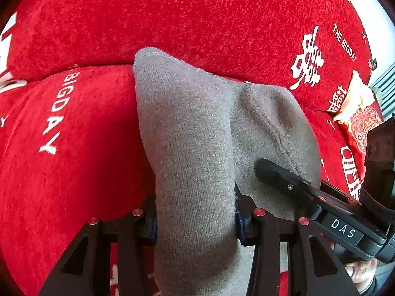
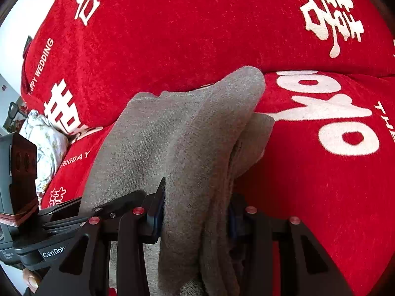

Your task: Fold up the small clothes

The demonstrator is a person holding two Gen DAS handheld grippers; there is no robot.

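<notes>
The left gripper [image 1: 195, 222] is clamped on a grey garment [image 1: 187, 128], which lies on a red sofa cover [image 1: 74, 172] near the seat's back edge. To its right, the right gripper [image 2: 195, 218] pinches bunched layers of the same garment [image 2: 177, 135]. A patterned cushion [image 1: 358, 113] sits toward the sofa's right end.

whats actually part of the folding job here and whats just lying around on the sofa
Part of the job:
- grey garment
- left gripper, shut on it
- right gripper, shut on it

Just lying about:
- red sofa cover with white lettering
- red and gold packet
- floral cloth bundle
</notes>
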